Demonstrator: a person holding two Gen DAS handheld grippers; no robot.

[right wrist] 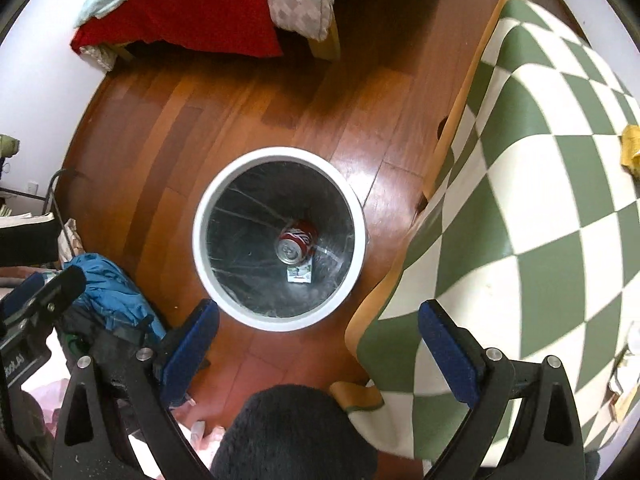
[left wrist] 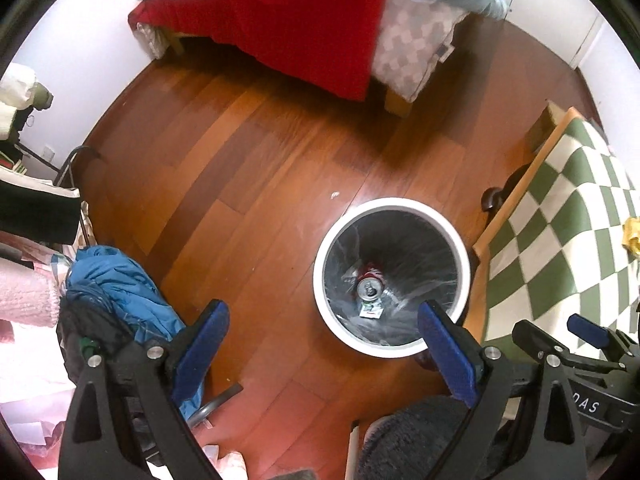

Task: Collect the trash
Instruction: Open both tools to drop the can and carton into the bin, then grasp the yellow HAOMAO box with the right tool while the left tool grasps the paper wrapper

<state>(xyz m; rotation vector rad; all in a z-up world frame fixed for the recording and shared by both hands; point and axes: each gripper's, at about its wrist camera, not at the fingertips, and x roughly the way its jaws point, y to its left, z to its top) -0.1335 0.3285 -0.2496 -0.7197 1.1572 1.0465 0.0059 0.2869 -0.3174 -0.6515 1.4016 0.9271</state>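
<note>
Both tongs are seen spread wide with nothing between the blue pads: the right gripper (right wrist: 318, 344) is held almost straight above the white bin (right wrist: 362, 236), and the left gripper (left wrist: 322, 344) is held beside it, tilted down over the wooden floor (left wrist: 240, 184). The collected trash is found at the bottom of the bin, inside its clear liner: a red soda can (right wrist: 295, 242) lying on its side and a small white-and-green packet (right wrist: 299, 273) just beside it. A crumpled yellow wrapper (right wrist: 631, 146) is left on the checked tablecloth (right wrist: 532, 208), well apart from both tongs, and is judged to be the next piece. It is judged that it could be crushed or pushed along the cloth if the jaws are closed too shallowly, and the cloth itself could be pinched and dragged. A pale scrap on the floor (left wrist: 334, 195) near the bin is shown only by the left view; the packet's print and the can's lettering are shown more plainly by the right view.
</note>
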